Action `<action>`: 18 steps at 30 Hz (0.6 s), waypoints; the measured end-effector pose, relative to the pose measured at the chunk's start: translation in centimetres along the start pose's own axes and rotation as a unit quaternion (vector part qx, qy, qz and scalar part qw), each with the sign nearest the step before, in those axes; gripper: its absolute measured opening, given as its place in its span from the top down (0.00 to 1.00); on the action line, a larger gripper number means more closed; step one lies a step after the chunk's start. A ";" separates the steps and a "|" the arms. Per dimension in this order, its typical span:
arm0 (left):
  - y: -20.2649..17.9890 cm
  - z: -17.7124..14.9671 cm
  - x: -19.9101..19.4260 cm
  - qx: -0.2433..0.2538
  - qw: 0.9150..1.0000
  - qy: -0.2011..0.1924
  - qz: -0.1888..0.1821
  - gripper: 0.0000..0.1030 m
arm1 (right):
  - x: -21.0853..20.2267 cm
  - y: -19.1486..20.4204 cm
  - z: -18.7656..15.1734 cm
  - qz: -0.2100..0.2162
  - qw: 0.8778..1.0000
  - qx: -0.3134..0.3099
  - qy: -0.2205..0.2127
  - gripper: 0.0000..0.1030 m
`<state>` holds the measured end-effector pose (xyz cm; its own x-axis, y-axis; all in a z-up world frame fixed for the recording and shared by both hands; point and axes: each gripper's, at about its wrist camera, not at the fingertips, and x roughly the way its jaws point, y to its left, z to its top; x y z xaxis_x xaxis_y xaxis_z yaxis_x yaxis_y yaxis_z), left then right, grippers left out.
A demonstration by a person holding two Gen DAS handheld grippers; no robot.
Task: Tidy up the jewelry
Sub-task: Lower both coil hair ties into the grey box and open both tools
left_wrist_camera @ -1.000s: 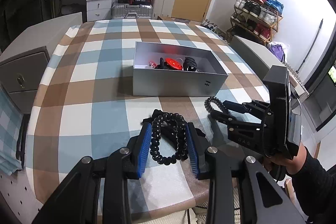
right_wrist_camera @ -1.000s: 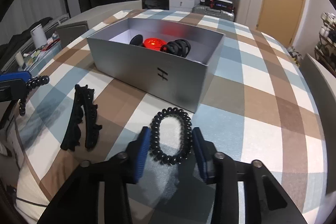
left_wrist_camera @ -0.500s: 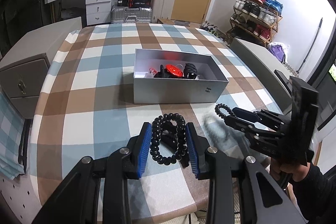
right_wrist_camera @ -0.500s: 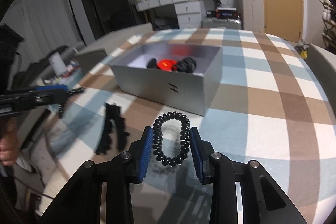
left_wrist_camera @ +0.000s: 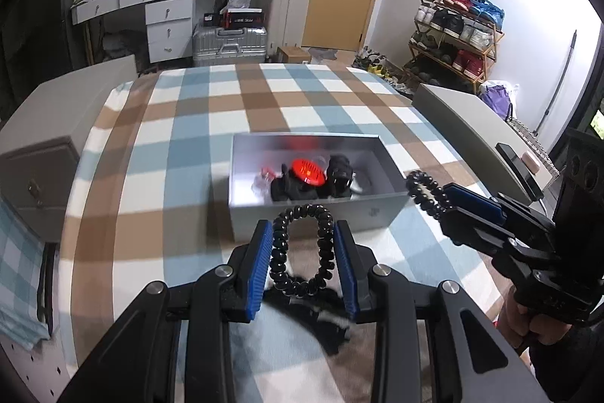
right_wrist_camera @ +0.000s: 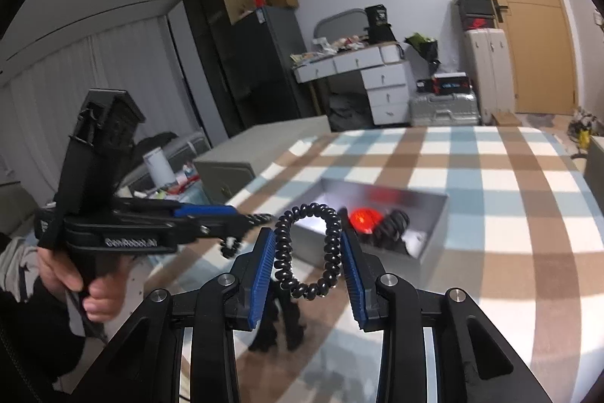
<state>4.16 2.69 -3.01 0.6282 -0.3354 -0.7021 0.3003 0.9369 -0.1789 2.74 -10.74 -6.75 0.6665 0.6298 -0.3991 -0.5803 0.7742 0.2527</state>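
- Since the earlier frames both hand-held grippers have risen off the worktop [left_wrist_camera: 181, 153] and come toward the silver box [left_wrist_camera: 313, 214]; each has lifted its coil with it.
- The left hand-held gripper [left_wrist_camera: 304, 252] is clamped on a black spiral hair tie [left_wrist_camera: 302, 248]. The tie stands as an upright oval between the blue pads, pressed on both long sides, its top loop clear of the fingertips and overlapping the near wall of the box.
- The right hand-held gripper [right_wrist_camera: 309, 255] is clamped on a second black spiral tie [right_wrist_camera: 307, 252]. This one hangs as an open U: the bottom curve sags between the pads and the two ends rise above the fingertips.
- In the left view, the right hand-held gripper reaches in from the right, its coil just beside the box's near right corner.
- Both ties are glossy coiled plastic cord, ribbed like a telephone lead. The pads are blue ribbed rubber on matt black linkage arms with silver pivot pins.
- The box is rectangular, open-topped, with smooth brushed-metal-look walls. It holds a round red disc [left_wrist_camera: 307, 172] among black hair accessories [left_wrist_camera: 339, 176].
- A black toothed hair clip [right_wrist_camera: 279, 327] lies on the worktop below the right hand-held gripper, partly hidden by its arms.
- The worktop is covered with a checked cloth in blue, brown and white.
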 end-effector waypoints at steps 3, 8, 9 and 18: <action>0.0 1.2 0.8 0.003 1.000 -0.004 -0.002 0.73 | 1.2 -0.5 0.8 0.002 1.000 -0.003 0.000 0.66; 0.5 2.7 2.0 -0.004 1.000 -0.007 -0.008 0.73 | 2.7 -2.0 2.3 0.000 1.000 0.005 -0.006 0.66; 0.6 3.0 2.4 -0.005 1.000 -0.006 -0.011 0.73 | 3.0 -2.3 2.6 -0.001 1.000 0.006 -0.005 0.66; 0.9 4.6 4.9 -0.007 1.000 0.006 -0.025 0.73 | 6.3 -4.4 4.0 -0.018 1.000 0.003 0.014 0.66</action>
<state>10.80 1.39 -3.45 0.6041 -0.3810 -0.6999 0.3211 0.9202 -0.2237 11.30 -9.94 -6.85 0.6737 0.5990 -0.4328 -0.5530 0.7971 0.2425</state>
